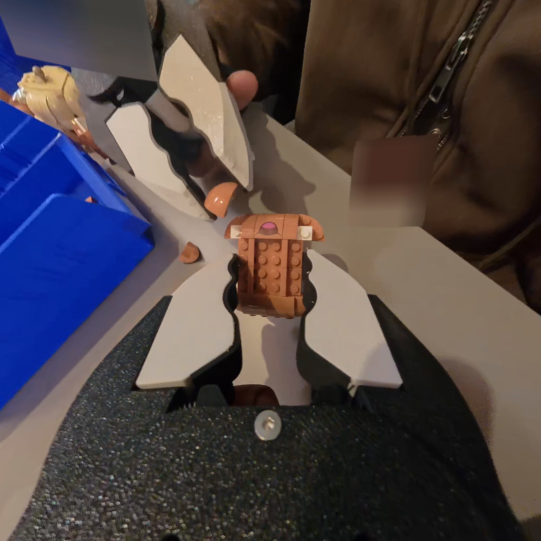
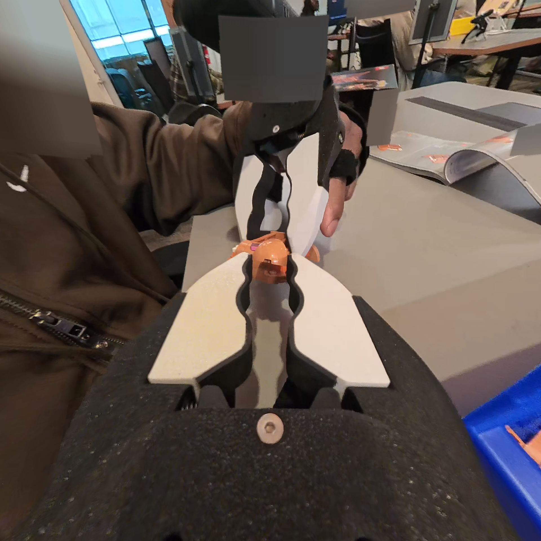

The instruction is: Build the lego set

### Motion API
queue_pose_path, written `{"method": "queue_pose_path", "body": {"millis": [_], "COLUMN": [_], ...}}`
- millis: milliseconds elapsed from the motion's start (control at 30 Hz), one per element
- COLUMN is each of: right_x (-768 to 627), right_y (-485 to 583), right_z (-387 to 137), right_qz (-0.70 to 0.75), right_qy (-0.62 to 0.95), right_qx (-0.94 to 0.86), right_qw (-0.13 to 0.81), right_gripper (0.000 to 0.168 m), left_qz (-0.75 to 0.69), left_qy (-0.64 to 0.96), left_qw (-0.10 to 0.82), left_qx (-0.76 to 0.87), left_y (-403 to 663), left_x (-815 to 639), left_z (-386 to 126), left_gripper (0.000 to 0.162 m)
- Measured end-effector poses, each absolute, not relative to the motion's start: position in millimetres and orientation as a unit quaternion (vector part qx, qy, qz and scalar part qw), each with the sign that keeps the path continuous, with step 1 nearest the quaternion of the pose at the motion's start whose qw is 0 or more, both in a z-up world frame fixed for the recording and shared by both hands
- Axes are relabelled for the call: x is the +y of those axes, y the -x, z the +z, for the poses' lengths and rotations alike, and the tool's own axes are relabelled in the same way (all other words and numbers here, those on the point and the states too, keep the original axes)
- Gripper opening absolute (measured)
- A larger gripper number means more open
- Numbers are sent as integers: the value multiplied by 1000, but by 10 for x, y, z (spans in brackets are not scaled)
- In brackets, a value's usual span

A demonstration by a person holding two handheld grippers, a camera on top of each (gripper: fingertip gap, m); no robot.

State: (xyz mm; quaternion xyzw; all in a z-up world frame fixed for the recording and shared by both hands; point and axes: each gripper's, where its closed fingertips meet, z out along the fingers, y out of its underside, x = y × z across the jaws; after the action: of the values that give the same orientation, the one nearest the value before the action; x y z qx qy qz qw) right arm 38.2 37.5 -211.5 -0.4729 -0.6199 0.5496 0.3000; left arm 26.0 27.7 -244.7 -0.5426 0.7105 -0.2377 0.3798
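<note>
1. Brown lego sub-assembly (image 1: 270,263): I have it pinched in my left claw (image 1: 270,278), fingers pressed against its two long flanks, held just above the desk (image 1: 395,263). Its near end sits between the fingertips; the wider capped end projects past them.

2. Long axis: runs straight ahead along the left claw's fingers. The studded face is turned up toward my left camera; the cap, with a pink tile and a white stud piece at either side, points away from me toward the right claw.

3. Handling, my judgement: light, rigid plastic, smooth and somewhat slippery on the sides; joints are press-fit only, so a twist or a heavy squeeze could pop plates apart. The flat flanks are the best hold; the overhanging cap is the worst.

4. Rounded brown dome piece (image 2: 269,257): clamped between the tips of my right claw (image 2: 269,263), carried just beyond the cap end of the sub-assembly. Small, glossy, curved: it will want to squirt out, so it should be gripped on its flatter sides.

5. Loose rounded brown piece (image 1: 189,253): lying on the desk just left of the left claw's tips.

6. Blue bin (image 1: 58,234): far left of the left claw.

7. Open instruction booklet (image 2: 456,164): on the desk, beyond and right of the right claw.
</note>
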Motion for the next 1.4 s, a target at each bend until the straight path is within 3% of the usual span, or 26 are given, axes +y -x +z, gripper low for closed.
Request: {"method": "queue_pose_path", "body": {"millis": [1400], "right_x": [113], "right_y": [-488], "right_z": [-1917], "right_qz": [623], "right_qy": [377], "right_qx": [-629], "right_qw": [271], "right_gripper": [22], "left_qz": [-210], "left_qy": [471], "left_qw": [421], "left_qx": [746], "left_y": [-434], "left_x": [61], "left_z": [-2145], "left_gripper": [42]}}
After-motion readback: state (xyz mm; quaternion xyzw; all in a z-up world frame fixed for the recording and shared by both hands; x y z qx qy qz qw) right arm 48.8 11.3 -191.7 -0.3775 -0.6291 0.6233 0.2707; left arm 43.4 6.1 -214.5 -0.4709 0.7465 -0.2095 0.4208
